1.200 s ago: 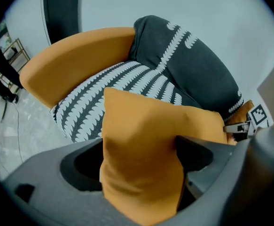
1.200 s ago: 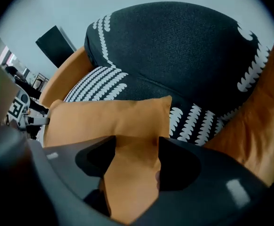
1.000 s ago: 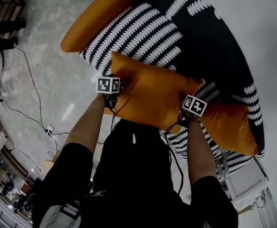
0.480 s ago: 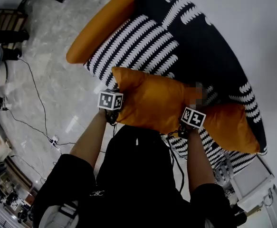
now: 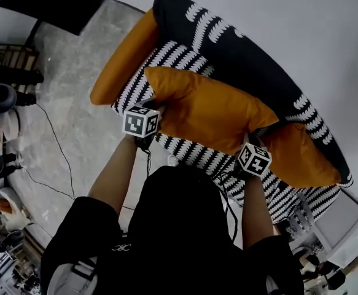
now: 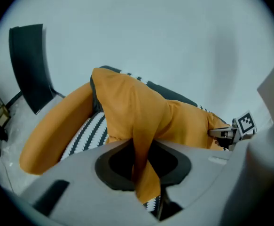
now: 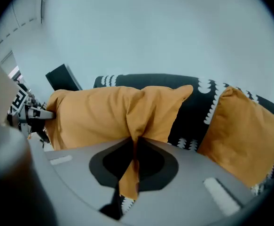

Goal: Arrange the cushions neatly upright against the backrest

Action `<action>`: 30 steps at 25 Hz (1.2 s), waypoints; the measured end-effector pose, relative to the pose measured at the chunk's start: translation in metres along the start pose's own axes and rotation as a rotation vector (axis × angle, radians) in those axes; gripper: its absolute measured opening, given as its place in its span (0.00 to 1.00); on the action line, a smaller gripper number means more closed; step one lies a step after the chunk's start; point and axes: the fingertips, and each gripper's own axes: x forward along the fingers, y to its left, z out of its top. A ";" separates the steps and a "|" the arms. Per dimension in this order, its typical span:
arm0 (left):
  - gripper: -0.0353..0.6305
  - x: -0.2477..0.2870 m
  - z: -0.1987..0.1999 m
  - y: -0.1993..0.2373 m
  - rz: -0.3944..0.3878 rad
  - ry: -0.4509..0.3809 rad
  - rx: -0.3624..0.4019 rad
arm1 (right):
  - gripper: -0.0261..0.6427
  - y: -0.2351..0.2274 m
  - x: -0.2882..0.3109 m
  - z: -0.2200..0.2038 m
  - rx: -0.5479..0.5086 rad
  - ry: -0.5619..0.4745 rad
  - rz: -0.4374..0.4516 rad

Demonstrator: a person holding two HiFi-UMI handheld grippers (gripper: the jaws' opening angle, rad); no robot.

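Note:
A large orange cushion hangs lifted over the black-and-white patterned sofa seat, in front of the dark backrest. My left gripper is shut on the cushion's left edge; its jaws have just been closing and now pinch a fold of orange fabric. At the cushion's right corner my right gripper is shut too, having just closed on the fabric. A second orange cushion leans against the backrest at the right.
An orange bolster arm closes the sofa's left end. Cables run across the grey floor at left, near chairs and clutter. A dark panel leans on the wall. A pale side table stands at the right.
Both grippers have risen with the large cushion, which was lying low at the seat's front edge and now hangs higher, closer to the backrest.

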 end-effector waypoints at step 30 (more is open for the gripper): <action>0.41 0.131 0.133 -0.011 0.051 -0.105 0.301 | 0.28 -0.102 0.015 0.052 0.244 -0.205 -0.287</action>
